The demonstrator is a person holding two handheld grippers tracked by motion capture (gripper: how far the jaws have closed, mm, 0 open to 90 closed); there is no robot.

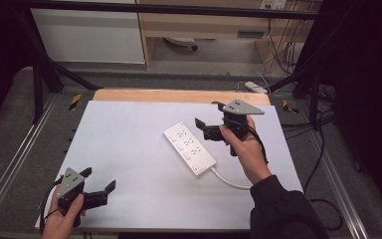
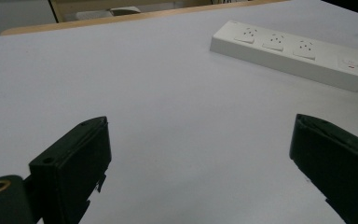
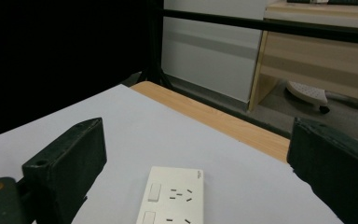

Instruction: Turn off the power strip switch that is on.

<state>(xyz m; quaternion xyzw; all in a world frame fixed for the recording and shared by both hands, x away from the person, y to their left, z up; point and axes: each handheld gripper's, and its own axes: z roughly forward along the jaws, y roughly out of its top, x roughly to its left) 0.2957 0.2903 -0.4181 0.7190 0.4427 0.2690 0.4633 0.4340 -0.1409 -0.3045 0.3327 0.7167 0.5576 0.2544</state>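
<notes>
right tongs (image 1: 208, 115): jaws wide apart, nothing between them, held just above the far end of the power strip (image 1: 189, 148) | left tongs (image 1: 99, 183): released, empty, at near left corner of desk (image 1: 129, 149) | power strip: flat, desk middle, cable toward right hand (image 1: 248, 149)

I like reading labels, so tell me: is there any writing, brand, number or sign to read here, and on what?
No text is readable.
White power strip: a small dark mark at one corner of its end, too small to read.
Same strip from the left gripper view: a red spot by its switch, no letters.
Yellow-and-black striped tape beyond the table's left corner: stripes, no words.
</notes>
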